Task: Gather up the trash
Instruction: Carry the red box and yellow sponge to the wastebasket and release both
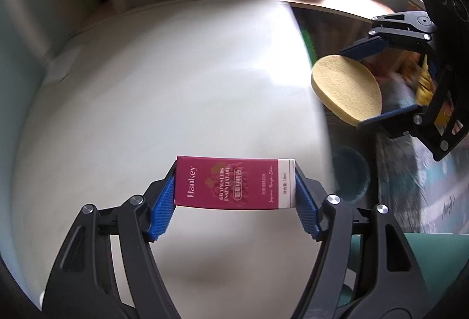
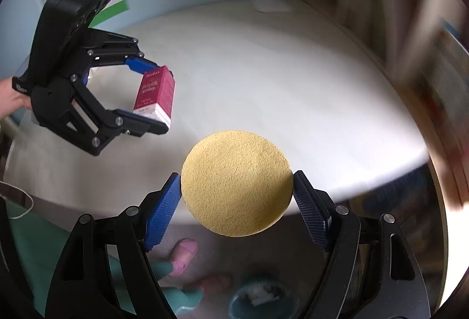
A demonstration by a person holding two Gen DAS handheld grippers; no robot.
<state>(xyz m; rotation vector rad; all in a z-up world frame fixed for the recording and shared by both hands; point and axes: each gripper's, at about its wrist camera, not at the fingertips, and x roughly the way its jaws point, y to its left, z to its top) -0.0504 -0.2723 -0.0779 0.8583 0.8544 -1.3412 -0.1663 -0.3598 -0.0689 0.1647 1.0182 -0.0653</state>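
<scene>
Above the white table: both grippers were raised over the round white tabletop (image 1: 146, 102), each one carrying a thing.
Left gripper: the left gripper (image 1: 234, 187) pinched a small crimson carton (image 1: 231, 184) between its blue ribbed pads (image 1: 162, 204), one pad on each short end.
Carton: it lay crosswise in the jaws, clear of the table, with the word "Hankey" in white on the crimson part and a white band at the other end.
Carton from the other camera: in the right wrist view the same carton (image 2: 155, 95) stood nearly upright between the pads of the left gripper (image 2: 151, 93), and a hand (image 2: 11, 100) held that tool at the left edge.
Right gripper: the right gripper (image 2: 236, 197) squeezed a round yellow sponge (image 2: 237, 182) by its two opposite edges, its flat face turned to the camera.
Sponge position: it hung over the near edge of the table, partly above the floor.
Sponge from the left camera: the sponge (image 1: 346, 87) was seen flat and tilted between the blue pads of the right gripper (image 1: 362, 84), beyond the right edge of the table.
Bin: a round teal bin (image 2: 261, 300) stood on the floor below the sponge, with something pale inside; in the left wrist view it (image 1: 350, 175) was just beside the table edge.
Floor: a pink slipper (image 2: 183, 257) and teal trouser legs showed under the right gripper.
Background: shelves and walls were blurred, so I cannot tell their contents.
</scene>
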